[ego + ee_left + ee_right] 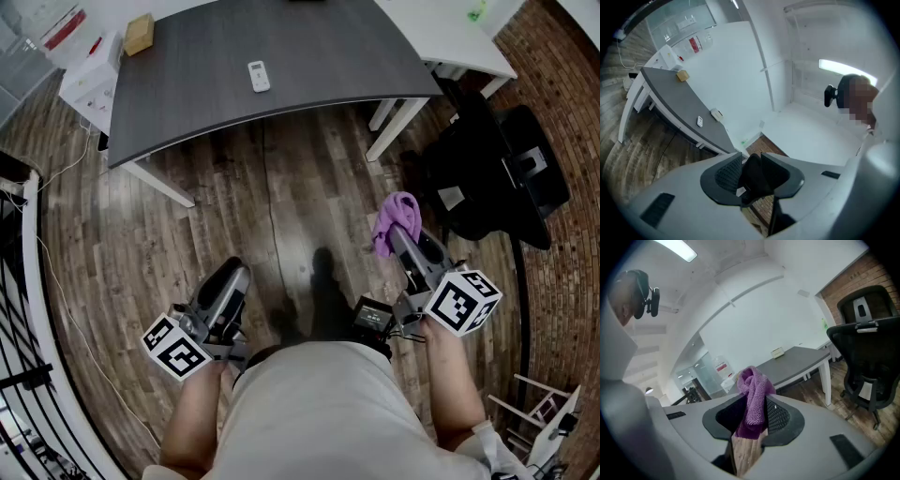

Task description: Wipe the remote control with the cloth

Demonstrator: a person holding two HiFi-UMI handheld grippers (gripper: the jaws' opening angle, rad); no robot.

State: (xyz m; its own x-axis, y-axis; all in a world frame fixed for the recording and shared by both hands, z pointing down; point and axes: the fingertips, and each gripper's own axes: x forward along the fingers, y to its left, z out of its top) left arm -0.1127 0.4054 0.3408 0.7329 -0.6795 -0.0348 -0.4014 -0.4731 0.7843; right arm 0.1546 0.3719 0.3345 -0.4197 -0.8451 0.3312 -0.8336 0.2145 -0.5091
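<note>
Head view: we see the remote control (259, 76) lying flat on the grey table (309, 56), well apart from both grippers, which hang low in front of the person over the wood floor. The right gripper (405, 242) carries the purple cloth (397, 216); the left gripper (232, 277) carries nothing. Left gripper view: jaws a little apart, empty, only the black chair showing through the gap; the remote is small and far off on the tabletop. Right gripper view: pads closed on the cloth, pinched at its middle, a bunched end sticking up above the jaws and the rest hanging below. We judge the cloth soft, light and floppy, so the loose bunch is the part to wipe with. The remote looks light, rigid and smooth, likely to slide under a wipe, so we would have the left gripper pin it by its long sides or one end.
</note>
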